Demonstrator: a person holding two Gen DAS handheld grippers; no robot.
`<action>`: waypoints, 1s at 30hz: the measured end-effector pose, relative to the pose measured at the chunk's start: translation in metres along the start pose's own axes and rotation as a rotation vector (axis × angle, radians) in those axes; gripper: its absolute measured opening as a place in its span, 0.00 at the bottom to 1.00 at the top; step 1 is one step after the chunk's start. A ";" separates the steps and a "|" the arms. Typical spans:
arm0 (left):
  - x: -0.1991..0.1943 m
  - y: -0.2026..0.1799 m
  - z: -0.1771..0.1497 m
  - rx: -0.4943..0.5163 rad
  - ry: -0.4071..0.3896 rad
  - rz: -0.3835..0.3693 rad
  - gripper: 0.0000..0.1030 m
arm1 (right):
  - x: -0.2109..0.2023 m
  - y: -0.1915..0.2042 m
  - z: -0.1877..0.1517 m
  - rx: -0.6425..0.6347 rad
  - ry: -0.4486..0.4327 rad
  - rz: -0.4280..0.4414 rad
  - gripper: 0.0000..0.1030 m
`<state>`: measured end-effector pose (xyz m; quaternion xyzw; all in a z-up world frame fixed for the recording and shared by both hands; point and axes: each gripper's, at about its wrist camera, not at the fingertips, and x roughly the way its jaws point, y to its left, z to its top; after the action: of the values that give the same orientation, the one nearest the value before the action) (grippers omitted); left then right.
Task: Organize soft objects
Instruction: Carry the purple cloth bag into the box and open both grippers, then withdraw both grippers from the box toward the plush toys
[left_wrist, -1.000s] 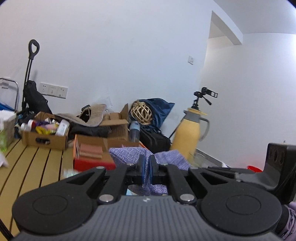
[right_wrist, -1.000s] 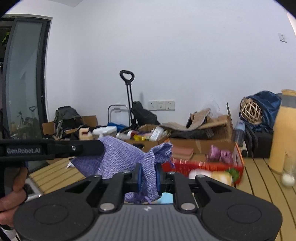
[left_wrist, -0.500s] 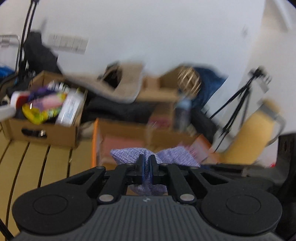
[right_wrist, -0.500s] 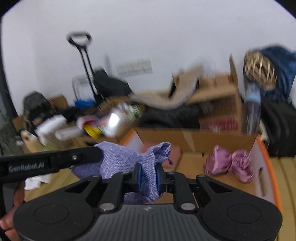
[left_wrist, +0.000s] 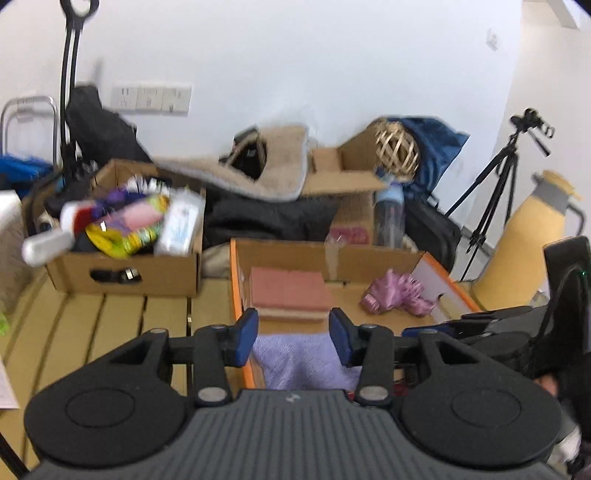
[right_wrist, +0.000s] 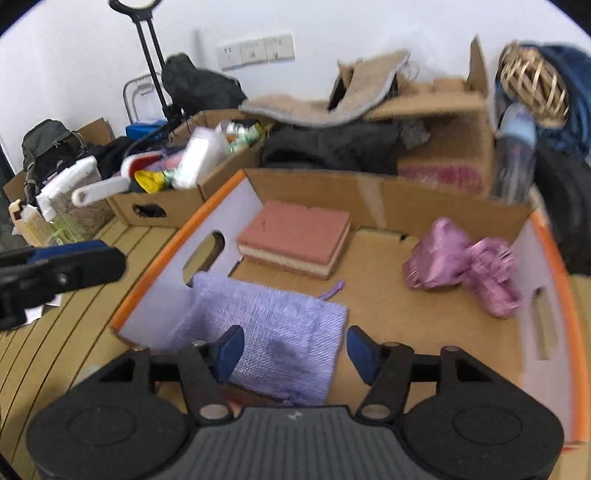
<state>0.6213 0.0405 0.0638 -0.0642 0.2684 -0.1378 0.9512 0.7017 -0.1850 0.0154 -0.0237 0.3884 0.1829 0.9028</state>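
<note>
While both pairs of jaws are opening, the lilac woven pouch (right_wrist: 273, 332) is seen lying slack in the near left corner of the orange-rimmed cardboard box (right_wrist: 173, 240), one end slumped against the white left wall below its handle cut-out. The right gripper (right_wrist: 291, 349) is held over the pouch with its blue pads spread to either side of the cloth and no pad pressing on it; the left gripper (left_wrist: 293, 336) is likewise spread above the box's near edge, the pouch showing between and below its jaws, unheld. Nothing is gripped by either tool.

The pouch is judged to be light, limp and coarse-woven, so little slipping would be expected, but its shape would not be kept when lifted; it appears nearly empty, though this cannot be confirmed. A hold would best be taken at a bunched edge or at the drawstring end (right_wrist: 334, 288), where the fabric is gathered.

A pink-topped sponge block (right_wrist: 295, 236) is set toward the far left corner, judged springy and easily pinched across its short sides. A crumpled pink satin bag (right_wrist: 461, 258) is lying near the right wall, probably slippery, and better taken at its tied waist.
</note>
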 end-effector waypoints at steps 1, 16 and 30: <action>-0.015 -0.004 0.004 0.006 -0.017 0.003 0.45 | -0.018 -0.001 0.002 0.005 -0.022 0.002 0.59; -0.220 -0.058 -0.050 0.058 -0.254 0.085 0.53 | -0.279 0.016 -0.094 -0.038 -0.388 -0.116 0.70; -0.361 -0.110 -0.290 0.013 -0.470 0.162 0.99 | -0.327 0.101 -0.375 -0.072 -0.645 -0.177 0.86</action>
<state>0.1478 0.0286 0.0170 -0.0664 0.0433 -0.0440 0.9959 0.2005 -0.2627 -0.0042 -0.0303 0.0725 0.1157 0.9902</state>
